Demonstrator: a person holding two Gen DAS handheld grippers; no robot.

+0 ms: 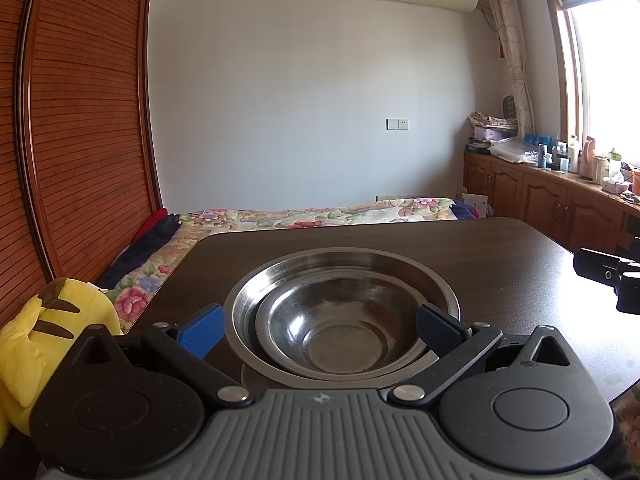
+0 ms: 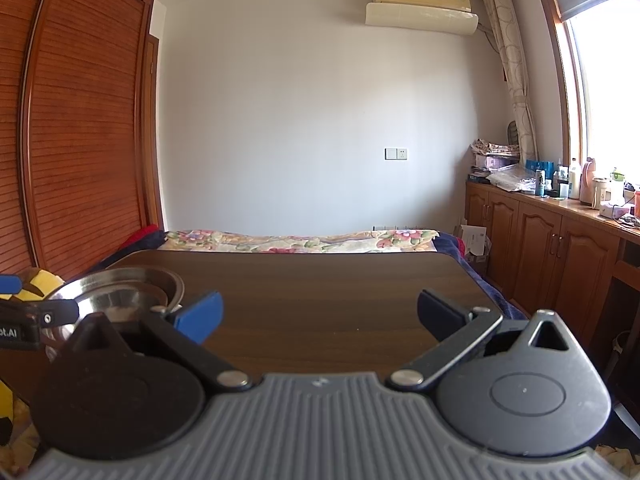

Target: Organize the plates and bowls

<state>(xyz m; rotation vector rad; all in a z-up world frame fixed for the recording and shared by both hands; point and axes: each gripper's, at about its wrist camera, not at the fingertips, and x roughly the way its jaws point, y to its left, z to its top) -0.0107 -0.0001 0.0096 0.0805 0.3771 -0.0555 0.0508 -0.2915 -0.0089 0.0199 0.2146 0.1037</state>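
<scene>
Between the spread fingers of our left gripper (image 1: 320, 328) sits a steel bowl (image 1: 340, 328), nested inside a wider steel plate (image 1: 344, 264) on the dark wooden table (image 1: 500, 264). The jaws stand wide apart. The blue pad of the left finger (image 1: 202, 330) lies just beside the plate's rim; the right finger (image 1: 438, 330) overlaps the rim, and we cannot tell whether it touches. Nothing is gripped. Our right gripper (image 2: 320, 318) is likewise wide open and empty over bare table, the stacked dishes well left of its fingers. Beyond the table lies a floral bedspread (image 2: 300, 240).
</scene>
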